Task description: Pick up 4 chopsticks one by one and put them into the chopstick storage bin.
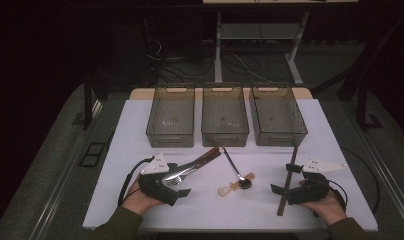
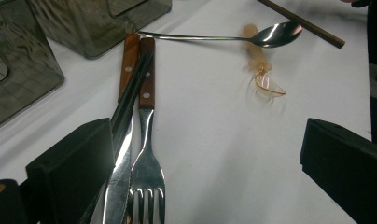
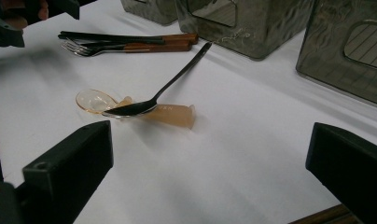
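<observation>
From above, we see the left claw (image 1: 177, 184) standing wide and empty over the tines of the fork (image 1: 182, 172). Fork and knife (image 1: 190, 165) lie side by side on the white counter (image 1: 210, 210), handles running away toward the middle bin (image 1: 225, 120). The right claw (image 1: 282, 192), also wide and empty, straddles a long brown stick (image 1: 287, 180), well right of the fork.

In the left gripper view, the fork (image 2: 147, 163) and knife (image 2: 119, 158) lie along the claw's line, beside its left jaw, handles pointing away; the metal spoon (image 2: 270, 35) lies beyond them.

In the right gripper view, the spoon (image 3: 158, 93) crosses a clear plastic spoon (image 3: 95, 100) ahead, with the fork (image 3: 91, 48) farther off. We judge the left hand nearer the fork.
</observation>
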`<state>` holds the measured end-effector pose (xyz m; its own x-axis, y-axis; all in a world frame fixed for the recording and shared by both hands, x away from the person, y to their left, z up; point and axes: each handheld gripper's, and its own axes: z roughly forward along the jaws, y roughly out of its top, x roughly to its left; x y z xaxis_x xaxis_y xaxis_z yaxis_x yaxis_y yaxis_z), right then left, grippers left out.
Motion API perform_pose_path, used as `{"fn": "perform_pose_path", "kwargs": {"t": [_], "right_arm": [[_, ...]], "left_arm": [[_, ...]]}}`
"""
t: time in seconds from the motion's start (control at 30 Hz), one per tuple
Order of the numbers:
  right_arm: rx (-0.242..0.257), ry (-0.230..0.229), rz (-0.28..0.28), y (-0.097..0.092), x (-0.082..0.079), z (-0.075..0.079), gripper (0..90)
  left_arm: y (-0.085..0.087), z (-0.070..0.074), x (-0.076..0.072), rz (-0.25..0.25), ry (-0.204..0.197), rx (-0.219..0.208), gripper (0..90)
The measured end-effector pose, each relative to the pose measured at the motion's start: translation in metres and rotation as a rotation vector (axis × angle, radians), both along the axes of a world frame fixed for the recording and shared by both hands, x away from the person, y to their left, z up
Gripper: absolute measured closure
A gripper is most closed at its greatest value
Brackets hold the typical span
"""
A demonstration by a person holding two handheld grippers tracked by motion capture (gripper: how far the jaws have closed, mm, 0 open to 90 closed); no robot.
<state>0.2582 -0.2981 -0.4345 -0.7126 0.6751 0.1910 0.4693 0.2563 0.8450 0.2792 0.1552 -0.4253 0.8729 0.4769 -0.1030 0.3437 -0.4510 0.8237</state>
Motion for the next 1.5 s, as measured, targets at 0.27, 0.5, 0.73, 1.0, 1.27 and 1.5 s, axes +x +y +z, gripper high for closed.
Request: {"fn": "perform_pose_path", "kwargs": {"t": [0.27,0.5,0.73,1.0,1.27,1.5], "right_arm": [[-0.001,-0.002,-0.002,0.000,0.000,0.000,0.5],[-0.001,-0.003,-0.004,0.000,0.000,0.000,0.5],[0.000,-0.002,-0.002,0.000,0.000,-0.001,0.5],[0.005,0.001,-0.005,0.000,0.001,-0.001,0.5],[0.004,0.000,-0.004,0.000,0.000,-0.001,0.5],[0.001,0.003,-0.004,0.000,0.000,-0.001,0.5]], "left_arm": [[0.000,0.003,0.004,-0.003,-0.002,0.001,5.8],[0.005,0.006,0.008,0.005,-0.010,-0.004,12.1],[0.008,0.007,0.011,0.007,-0.016,-0.006,18.9],[0.012,0.008,0.016,0.004,-0.019,-0.007,25.7],[0.016,0.009,0.019,0.004,-0.033,-0.005,31.5],[0.021,0.008,0.025,0.024,-0.031,0.004,33.7]]}}
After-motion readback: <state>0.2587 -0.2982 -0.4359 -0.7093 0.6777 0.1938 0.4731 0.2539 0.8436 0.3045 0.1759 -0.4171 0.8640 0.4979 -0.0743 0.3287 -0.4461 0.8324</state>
